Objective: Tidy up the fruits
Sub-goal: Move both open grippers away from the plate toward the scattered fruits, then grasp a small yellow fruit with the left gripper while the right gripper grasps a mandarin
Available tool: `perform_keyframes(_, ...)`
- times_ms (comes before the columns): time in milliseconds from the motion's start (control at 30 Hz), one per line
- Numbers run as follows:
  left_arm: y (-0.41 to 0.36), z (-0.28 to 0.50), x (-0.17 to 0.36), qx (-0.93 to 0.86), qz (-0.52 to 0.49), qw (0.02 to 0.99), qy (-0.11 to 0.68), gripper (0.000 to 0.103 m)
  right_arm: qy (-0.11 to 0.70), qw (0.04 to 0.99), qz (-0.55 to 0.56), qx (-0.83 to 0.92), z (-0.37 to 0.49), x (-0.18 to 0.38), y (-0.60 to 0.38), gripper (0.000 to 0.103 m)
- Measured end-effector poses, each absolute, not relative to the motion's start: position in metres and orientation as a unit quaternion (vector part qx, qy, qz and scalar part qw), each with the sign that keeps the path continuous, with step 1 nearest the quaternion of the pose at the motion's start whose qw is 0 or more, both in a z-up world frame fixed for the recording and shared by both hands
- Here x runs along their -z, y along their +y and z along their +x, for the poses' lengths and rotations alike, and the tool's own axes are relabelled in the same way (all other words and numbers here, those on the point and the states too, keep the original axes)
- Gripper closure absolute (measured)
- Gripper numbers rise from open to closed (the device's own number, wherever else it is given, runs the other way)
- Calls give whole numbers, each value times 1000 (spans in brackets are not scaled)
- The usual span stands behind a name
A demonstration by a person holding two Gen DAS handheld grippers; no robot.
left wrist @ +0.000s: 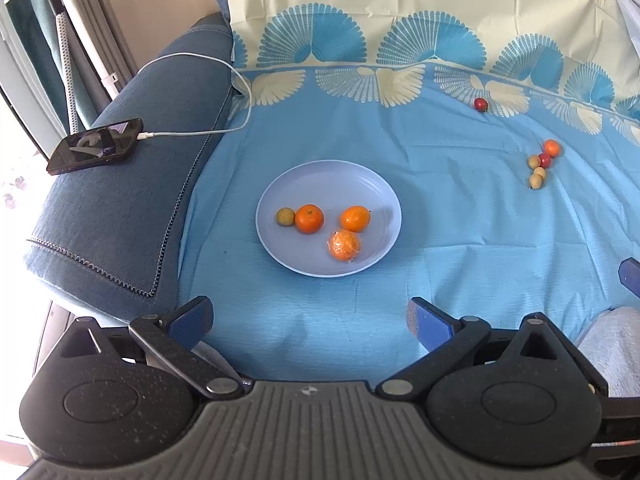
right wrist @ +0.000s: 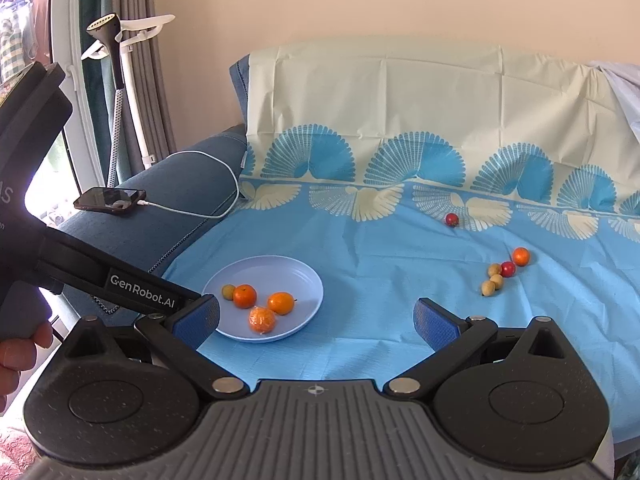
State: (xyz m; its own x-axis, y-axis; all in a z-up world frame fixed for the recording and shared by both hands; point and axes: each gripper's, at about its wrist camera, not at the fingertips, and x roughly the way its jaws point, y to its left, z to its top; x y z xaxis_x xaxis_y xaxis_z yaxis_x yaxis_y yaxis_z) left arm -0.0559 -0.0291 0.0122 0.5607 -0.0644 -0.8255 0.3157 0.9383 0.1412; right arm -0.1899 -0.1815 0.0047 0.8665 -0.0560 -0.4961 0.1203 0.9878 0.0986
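"GenRobot.AI" on the left tongs (right wrist: 202, 308)

We see home living room: blue sofa (right wrist: 176, 184), charging phone (right wrist: 110, 200) on armrest, garment steamer (right wrist: 116, 92), curtains (right wrist: 148, 60).

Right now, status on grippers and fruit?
Left gripper open, empty. Right gripper open, empty. Four fruits on plate; loose cluster and one red fruit on cloth. Nothing blocking.
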Motion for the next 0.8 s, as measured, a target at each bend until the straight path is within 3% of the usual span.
perform_keyframes(500,-107,-6,20,147,163,848,483,0,278,933,125,192,-159,45,-290,1)
perform_keyframes(800,-246,37,64,237,209,827,464,0,282,895,145,314,-133,92,-415,1)
